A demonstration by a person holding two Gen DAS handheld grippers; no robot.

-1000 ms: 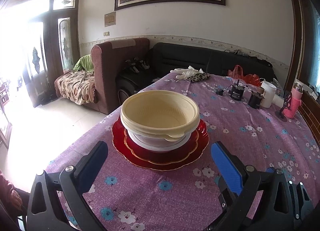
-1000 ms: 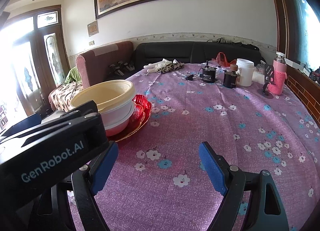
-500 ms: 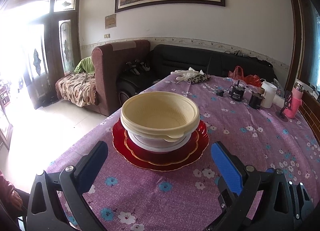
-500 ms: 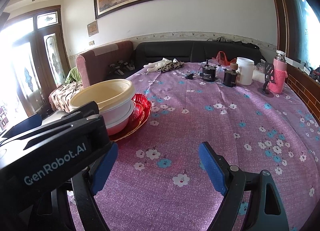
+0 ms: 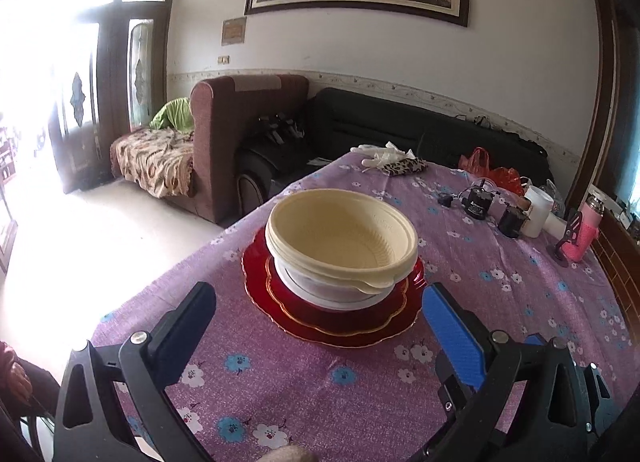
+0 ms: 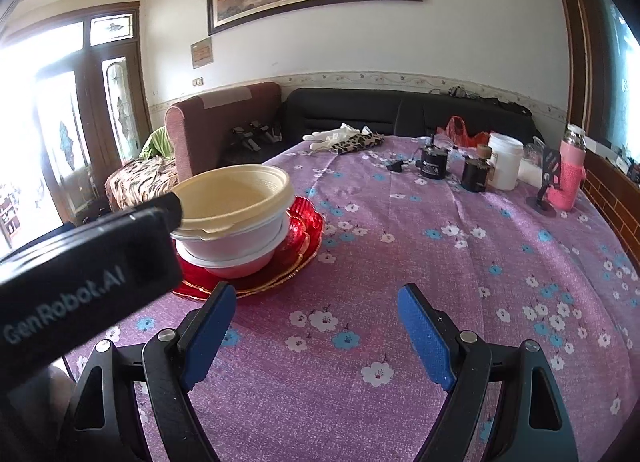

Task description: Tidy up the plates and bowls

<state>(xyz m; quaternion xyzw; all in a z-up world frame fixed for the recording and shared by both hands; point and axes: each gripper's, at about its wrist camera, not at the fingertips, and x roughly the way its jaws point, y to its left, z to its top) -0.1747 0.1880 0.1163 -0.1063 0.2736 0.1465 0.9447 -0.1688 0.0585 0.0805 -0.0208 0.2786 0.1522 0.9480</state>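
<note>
Both tongs gape empty: left tongs (image 5: 318, 314) face the cream bowl (image 5: 342, 238) stacked on red plates (image 5: 332, 314) on the table (image 6: 440, 262); right tongs (image 6: 316, 326) beside. Grip rims squarely, lift straight.

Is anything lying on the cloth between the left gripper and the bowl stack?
Nothing visible does. The left gripper is open, facing the bowl stack on the red plates, with only bare tablecloth between. The right gripper is off to the side, also open.
</note>
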